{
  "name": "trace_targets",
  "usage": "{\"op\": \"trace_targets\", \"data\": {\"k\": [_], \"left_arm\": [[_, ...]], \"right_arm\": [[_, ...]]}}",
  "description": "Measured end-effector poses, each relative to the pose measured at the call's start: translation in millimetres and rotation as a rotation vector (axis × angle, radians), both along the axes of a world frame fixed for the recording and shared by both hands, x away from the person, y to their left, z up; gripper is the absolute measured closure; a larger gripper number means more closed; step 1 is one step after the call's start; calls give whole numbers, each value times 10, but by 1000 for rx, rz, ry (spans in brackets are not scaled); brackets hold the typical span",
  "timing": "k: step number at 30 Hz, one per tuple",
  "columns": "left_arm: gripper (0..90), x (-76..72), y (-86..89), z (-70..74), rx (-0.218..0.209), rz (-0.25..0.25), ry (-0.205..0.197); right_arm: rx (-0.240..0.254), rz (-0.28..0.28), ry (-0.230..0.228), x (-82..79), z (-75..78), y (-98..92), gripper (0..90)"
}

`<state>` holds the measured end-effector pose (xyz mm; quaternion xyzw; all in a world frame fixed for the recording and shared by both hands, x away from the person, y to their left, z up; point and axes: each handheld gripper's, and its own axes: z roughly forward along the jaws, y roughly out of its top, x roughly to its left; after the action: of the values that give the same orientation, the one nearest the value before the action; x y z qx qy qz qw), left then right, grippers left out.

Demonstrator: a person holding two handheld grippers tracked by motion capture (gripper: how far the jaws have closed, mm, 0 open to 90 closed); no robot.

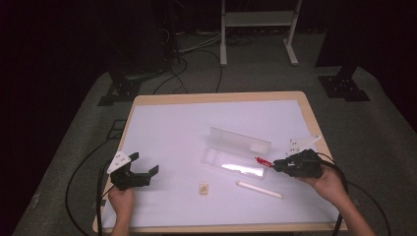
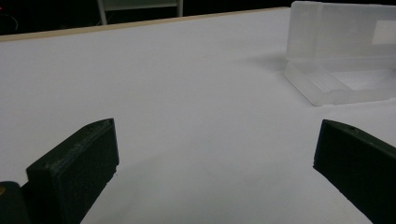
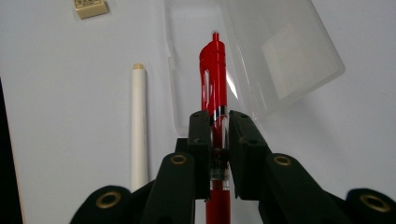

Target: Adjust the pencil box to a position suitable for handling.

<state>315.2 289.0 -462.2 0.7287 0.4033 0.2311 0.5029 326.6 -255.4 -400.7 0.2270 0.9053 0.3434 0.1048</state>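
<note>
A red pen [image 3: 214, 79] is clamped between the jaws of my right gripper [image 3: 218, 122], which is shut on its barrel; the pen's clip end sticks out over the open clear plastic case [image 3: 243, 60]. In the high view the right gripper [image 1: 277, 165] holds the red pen [image 1: 263, 162] just right of the clear case [image 1: 236, 153], whose lid stands up behind its tray. A white pencil-like stick [image 1: 259, 190] lies on the mat in front of the case, and a small tan eraser [image 1: 204, 188] lies to its left. My left gripper [image 1: 145, 167] rests open at the left front, nothing between its jaws.
The white mat [image 1: 187, 128] covers a wooden table [image 1: 216, 97]. Cables trail from both grippers off the front corners. Black stands and a white frame are on the floor beyond the far edge. In the left gripper view the clear case [image 2: 341, 51] is at upper right.
</note>
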Motion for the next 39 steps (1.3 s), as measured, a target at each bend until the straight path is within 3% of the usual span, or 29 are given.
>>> {"op": "trace_targets", "data": {"k": [19, 31, 39], "left_arm": [[0, -1, 3, 1, -3, -1, -3], [0, -2, 3, 2, -2, -2, -4], [0, -2, 3, 2, -1, -2, -4]], "right_arm": [[-13, 25, 11, 148, 14, 237, 789], [-6, 51, -17, 225, 88, 384, 789], [-15, 63, -8, 290, 64, 491, 789]]}}
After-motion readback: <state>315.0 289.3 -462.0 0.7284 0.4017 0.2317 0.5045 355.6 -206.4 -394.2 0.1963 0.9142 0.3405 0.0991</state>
